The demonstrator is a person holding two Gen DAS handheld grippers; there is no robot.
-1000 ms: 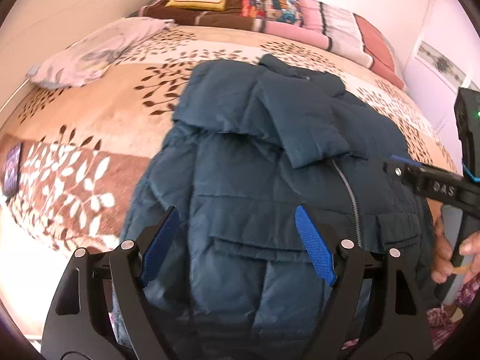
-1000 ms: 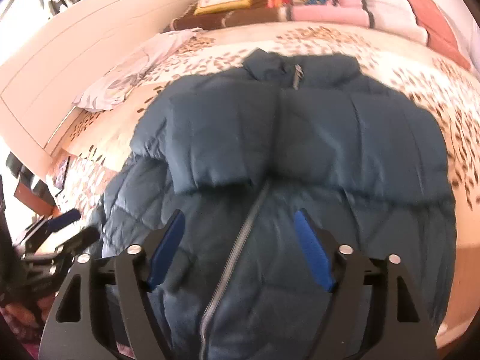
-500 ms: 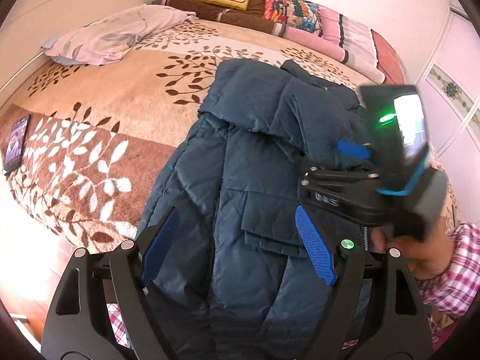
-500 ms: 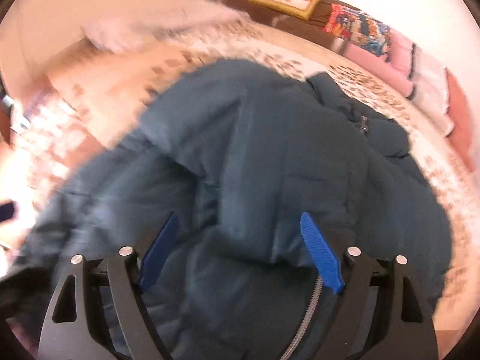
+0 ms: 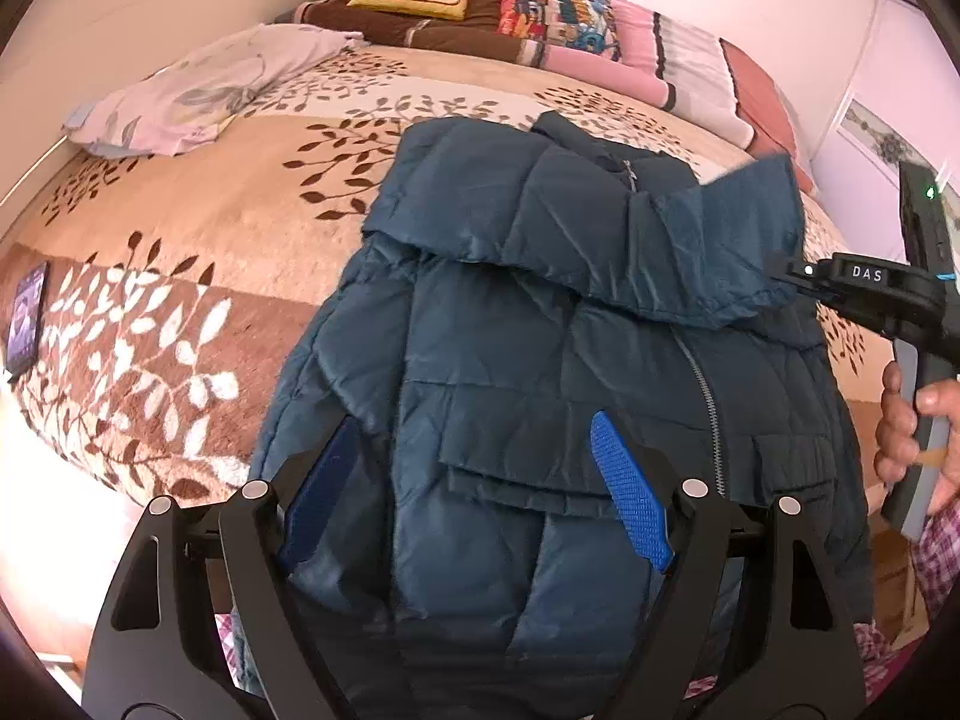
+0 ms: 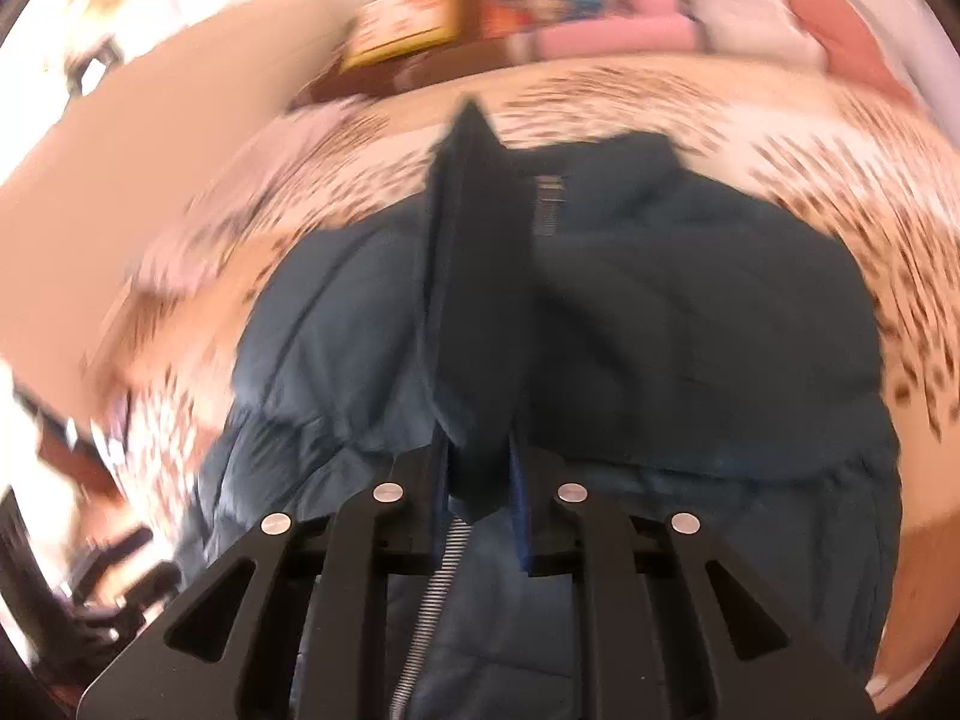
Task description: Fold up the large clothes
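Note:
A dark teal padded jacket (image 5: 528,360) lies front up on the bed, zipper (image 5: 699,384) shut and one sleeve folded across the chest. My left gripper (image 5: 480,492) hovers open over the jacket's lower left part, with nothing pinched between its blue pads. My right gripper (image 5: 795,277) comes in from the right edge. Its jaws are closing and pinch the cuff of the other sleeve (image 5: 720,234), which is raised off the chest. In the blurred right wrist view that sleeve (image 6: 480,300) stands up as a dark strip between the nearly closed right gripper (image 6: 480,462).
The leaf-patterned bedspread (image 5: 180,252) stretches left of the jacket. A lilac pillow (image 5: 198,96) lies at the back left, and folded blankets and cushions (image 5: 540,18) line the headboard. A phone (image 5: 24,318) rests at the bed's left edge. A person's hand (image 5: 900,426) grips the right handle.
The right gripper swung across the jacket, narrowed from wide open onto the sleeve cuff and pulled it up toward the right. The left gripper stayed open and barely moved.

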